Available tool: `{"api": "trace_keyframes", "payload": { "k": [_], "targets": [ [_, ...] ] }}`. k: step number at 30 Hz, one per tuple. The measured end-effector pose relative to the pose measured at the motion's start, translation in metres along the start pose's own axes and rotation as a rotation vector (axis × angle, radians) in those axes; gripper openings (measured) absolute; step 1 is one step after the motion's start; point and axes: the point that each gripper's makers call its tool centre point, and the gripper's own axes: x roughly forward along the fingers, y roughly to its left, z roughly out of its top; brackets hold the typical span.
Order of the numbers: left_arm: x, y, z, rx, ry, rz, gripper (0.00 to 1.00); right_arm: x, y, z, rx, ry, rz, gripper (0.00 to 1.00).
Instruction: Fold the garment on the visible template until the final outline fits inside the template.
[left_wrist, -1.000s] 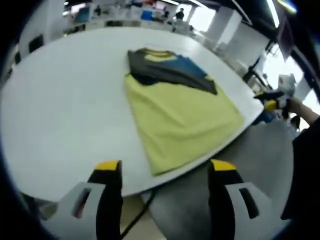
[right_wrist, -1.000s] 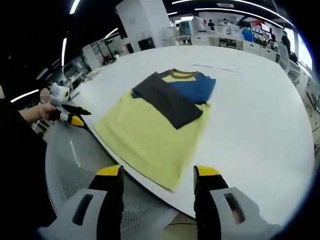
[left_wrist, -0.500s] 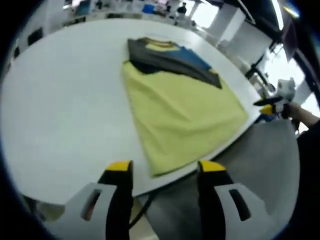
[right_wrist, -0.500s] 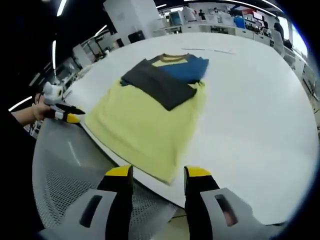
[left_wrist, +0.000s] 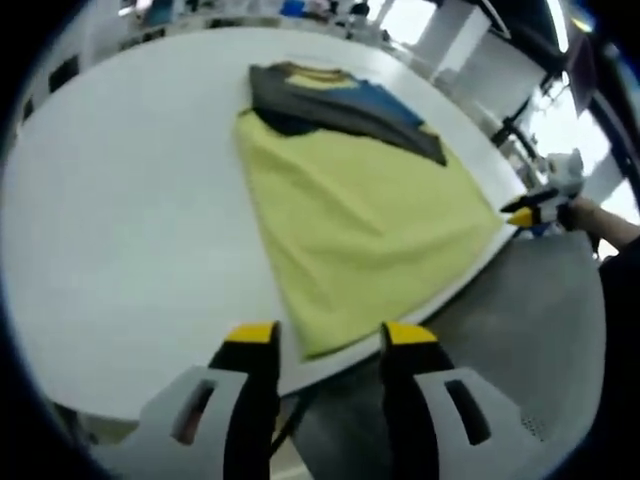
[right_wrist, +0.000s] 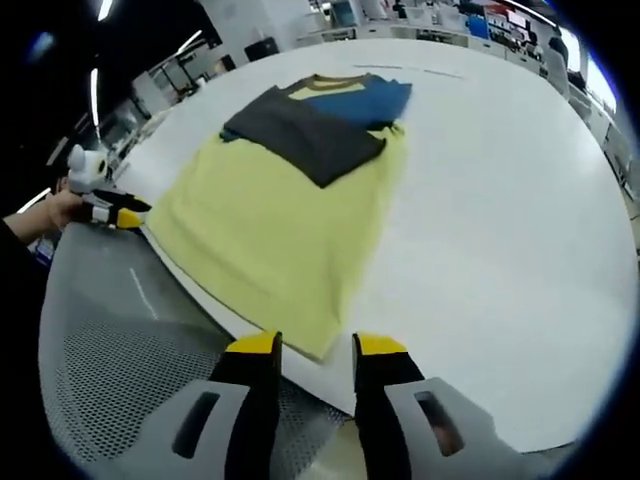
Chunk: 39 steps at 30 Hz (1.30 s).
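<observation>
A yellow T-shirt (left_wrist: 360, 215) lies flat on the white table (left_wrist: 120, 200), hem at the near edge. Its grey sleeve (left_wrist: 330, 110) and blue sleeve (left_wrist: 385, 100) are folded across the chest. My left gripper (left_wrist: 330, 338) is open, its yellow-tipped jaws on either side of one hem corner (left_wrist: 312, 345) at the table edge. In the right gripper view the same shirt (right_wrist: 275, 215) shows, and my right gripper (right_wrist: 317, 347) is open around the other hem corner (right_wrist: 312, 345). Each gripper also appears in the other's view: the right gripper (left_wrist: 535, 208) and the left gripper (right_wrist: 108, 212), both low at the table edge.
A grey mesh chair (right_wrist: 110, 350) sits against the table's near edge, below the shirt's hem. A person's hand (right_wrist: 50, 210) holds the left gripper. A thin dark line (right_wrist: 430, 70) marks the far tabletop. Desks and pillars stand in the background.
Both views have moved in closer to the shirt's hem corners. The jaws of each gripper have narrowed, though both stay open. The shirt has not moved.
</observation>
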Motion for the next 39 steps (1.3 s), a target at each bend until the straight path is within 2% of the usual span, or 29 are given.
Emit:
{"api": "trace_keyframes", "payload": {
  "k": [13,19,24,33,36,37,39],
  "targets": [
    [0.004,-0.002,-0.001,-0.002,0.018,0.002,0.28,0.005,-0.006,-0.004,-0.034,0.037,-0.024,0.22],
    [0.007,0.003,-0.003,-0.019,0.032,0.010,0.19,0.006,-0.007,-0.005,-0.096,0.064,-0.040,0.19],
    [0.010,0.005,-0.004,-0.018,0.036,0.007,0.16,0.010,0.000,-0.004,-0.148,0.085,-0.037,0.19],
    [0.016,0.008,-0.005,-0.026,0.048,0.010,0.07,0.011,-0.004,-0.003,-0.202,0.110,-0.064,0.10],
    [0.019,0.005,-0.007,-0.006,0.064,0.011,0.01,0.013,-0.002,-0.003,-0.232,0.119,-0.074,0.08],
    [0.020,0.004,-0.008,-0.003,0.068,0.008,0.00,0.014,0.002,-0.004,-0.243,0.125,-0.054,0.04],
    [0.020,0.003,-0.007,0.009,0.069,0.008,0.00,0.015,0.003,-0.004,-0.271,0.116,-0.061,0.04]
  ]
}}
